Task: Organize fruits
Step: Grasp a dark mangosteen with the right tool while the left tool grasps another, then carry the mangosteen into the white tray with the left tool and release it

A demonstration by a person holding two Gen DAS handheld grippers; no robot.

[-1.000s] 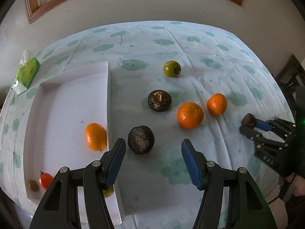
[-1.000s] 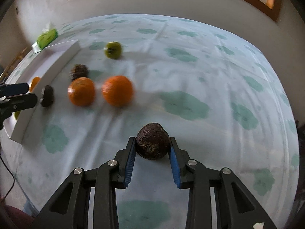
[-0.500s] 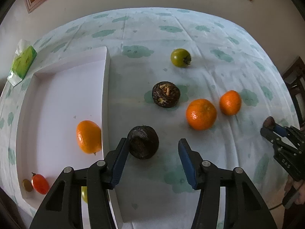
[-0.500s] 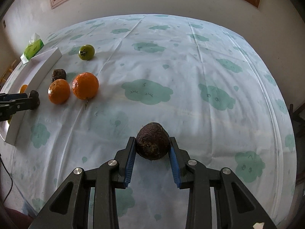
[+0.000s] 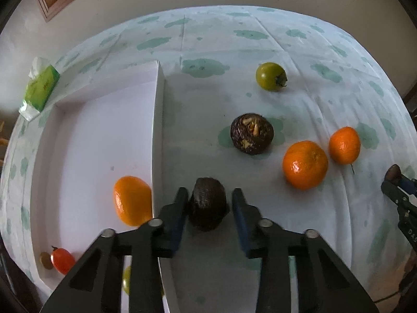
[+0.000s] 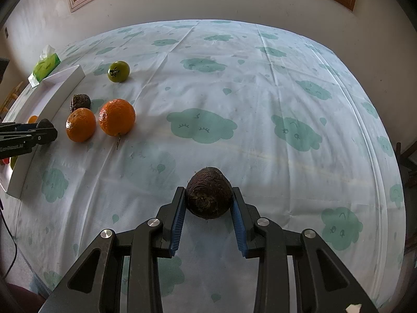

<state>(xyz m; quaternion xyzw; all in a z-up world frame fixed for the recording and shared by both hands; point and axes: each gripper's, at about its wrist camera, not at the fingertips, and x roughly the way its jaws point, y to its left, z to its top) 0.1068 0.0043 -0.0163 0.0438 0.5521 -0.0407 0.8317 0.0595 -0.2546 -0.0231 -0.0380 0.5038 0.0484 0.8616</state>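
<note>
While the left gripper (image 5: 210,210) reaches low and forward over the tablecloth (image 5: 299,52), its blue-padded jaws stand spread on either side of a dark wrinkled fruit (image 5: 207,203). The left pad is at or nearly at the fruit's skin, the right pad shows a gap, so nothing is clamped; the fruit sits on the cloth between the fingers, just beside the right wall of the white tray (image 5: 157,135).

Far left, a green tissue pack (image 5: 41,88) lies by the tray's far corner. Inside the tray there's an orange (image 5: 132,200) near the wall, and a red cherry tomato (image 5: 62,260) at the near end with a small brown fruit (image 5: 44,260) touching it.

Moving right: a second dark fruit (image 5: 251,133) sits out on the cloth, a green tomato (image 5: 271,76) beyond it, then a big orange (image 5: 305,164) and a smaller orange (image 5: 344,144) almost touching.

Over on the right, the right gripper (image 6: 209,206) is held above open cloth, angled down and forward, well apart from the tray. It's clenched on a third dark fruit (image 6: 209,197), both pads pressed against its sides.
</note>
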